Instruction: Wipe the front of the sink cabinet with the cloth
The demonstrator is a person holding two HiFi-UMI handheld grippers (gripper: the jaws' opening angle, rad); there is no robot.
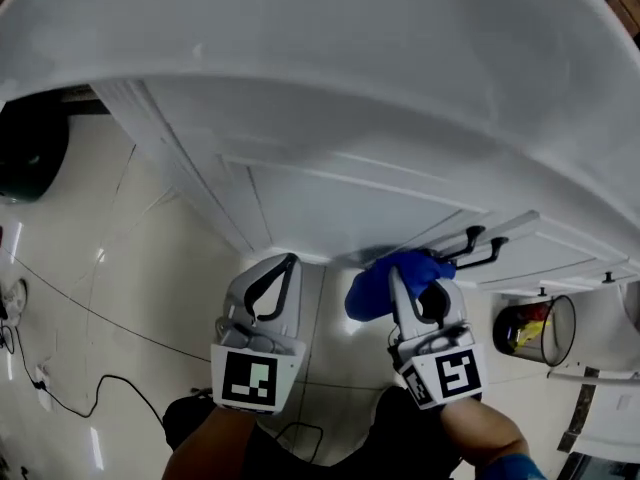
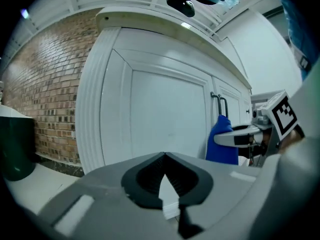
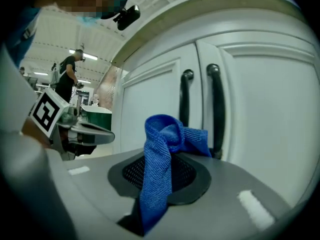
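Note:
The white sink cabinet front runs under the sink rim, with two black door handles side by side. My right gripper is shut on a bunched blue cloth, held close to the doors just below the handles. From the right gripper view the cloth drapes over the jaws in front of the handles; contact with the door cannot be told. My left gripper is shut and empty, left of the cloth, pointing at the left door panel. The left gripper view also shows the cloth.
A dark green bin stands on the floor left of the cabinet, by a brick wall. A clear bin with yellow and red contents sits to the right. Cables lie on the tiled floor. A person stands far off.

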